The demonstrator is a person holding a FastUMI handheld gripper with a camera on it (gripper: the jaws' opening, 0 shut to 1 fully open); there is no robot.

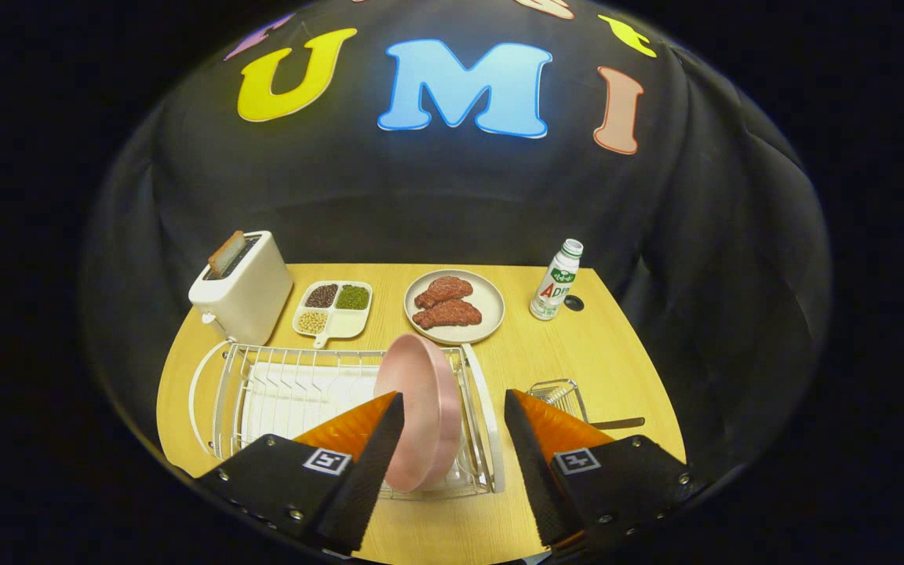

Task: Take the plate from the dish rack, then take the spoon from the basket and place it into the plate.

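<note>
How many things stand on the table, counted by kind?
Plates: 2, pink plate, plate with meat
Divided tray: 1
Toaster: 1
Bottle: 1
Dish rack: 1
Basket: 1
Total: 7
Gripper: open.

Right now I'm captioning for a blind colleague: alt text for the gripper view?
An open gripper nears a pink plate standing on edge in a white dish rack on a wooden table.

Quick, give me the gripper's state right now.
Gripper: open, holding nothing; the pink plate stands on edge in the dish rack between its fingers, at one finger and apart from the other.
</note>
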